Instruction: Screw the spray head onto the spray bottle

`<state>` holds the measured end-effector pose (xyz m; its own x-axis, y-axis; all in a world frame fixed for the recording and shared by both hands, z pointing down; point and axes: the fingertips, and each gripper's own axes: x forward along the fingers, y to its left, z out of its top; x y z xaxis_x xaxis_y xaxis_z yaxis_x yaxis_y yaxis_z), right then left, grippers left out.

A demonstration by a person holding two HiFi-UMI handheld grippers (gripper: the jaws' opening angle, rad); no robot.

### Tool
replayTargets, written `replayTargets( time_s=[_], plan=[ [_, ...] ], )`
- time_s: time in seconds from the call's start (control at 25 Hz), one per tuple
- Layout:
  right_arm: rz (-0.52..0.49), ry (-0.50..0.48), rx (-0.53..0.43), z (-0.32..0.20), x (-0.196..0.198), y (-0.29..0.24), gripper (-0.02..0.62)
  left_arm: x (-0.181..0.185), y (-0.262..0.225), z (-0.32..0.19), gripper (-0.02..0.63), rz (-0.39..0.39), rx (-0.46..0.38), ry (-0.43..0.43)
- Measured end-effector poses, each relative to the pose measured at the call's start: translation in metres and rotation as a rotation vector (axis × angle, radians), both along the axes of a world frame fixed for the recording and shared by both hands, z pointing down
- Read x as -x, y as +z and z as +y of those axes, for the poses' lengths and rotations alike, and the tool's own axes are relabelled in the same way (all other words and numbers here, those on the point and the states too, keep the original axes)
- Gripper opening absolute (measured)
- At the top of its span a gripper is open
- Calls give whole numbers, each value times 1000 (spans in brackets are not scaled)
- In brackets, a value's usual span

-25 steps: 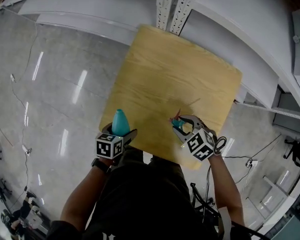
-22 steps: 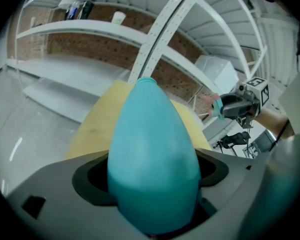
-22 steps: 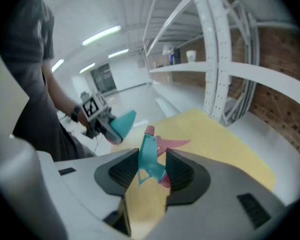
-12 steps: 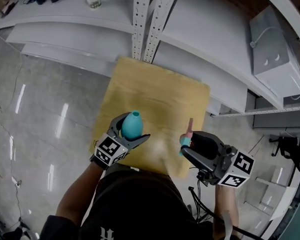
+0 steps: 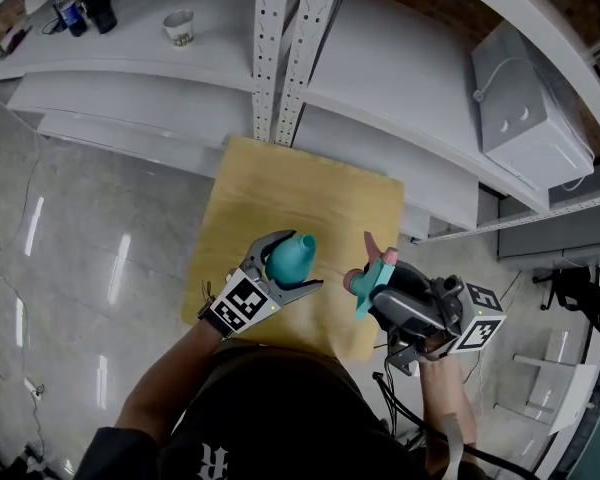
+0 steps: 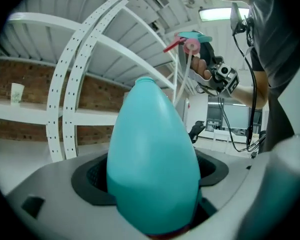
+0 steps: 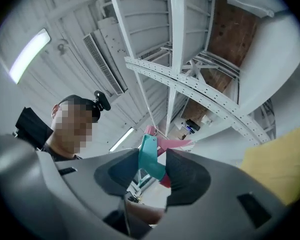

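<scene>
Both tools have risen above the worktop (image 5: 300, 193) since a second ago. The left hand-held gripper (image 5: 298, 263) is clamped on the teal spray bottle (image 6: 152, 164). The right hand-held gripper (image 5: 372, 286) is clamped on the spray head (image 7: 150, 160), near the bottle but apart from it.

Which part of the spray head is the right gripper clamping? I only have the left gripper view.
Observer: In the right gripper view, the right gripper is shut on the teal body of the spray head.
Operator: Is the table below us?
Observer: Yes; the head view shows the bottle and spray head over the near part of the wooden table, apart, not joined.
</scene>
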<state>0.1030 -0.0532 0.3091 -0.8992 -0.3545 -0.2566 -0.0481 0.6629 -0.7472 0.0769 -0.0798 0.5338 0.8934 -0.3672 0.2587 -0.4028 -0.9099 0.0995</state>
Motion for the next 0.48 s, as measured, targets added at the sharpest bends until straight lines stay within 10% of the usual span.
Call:
replayTargets(
  time_s=[0.48],
  plan=[
    [-233, -36, 35, -7, -23, -38, 172, 9, 16, 9, 434, -143, -177, 46]
  ],
)
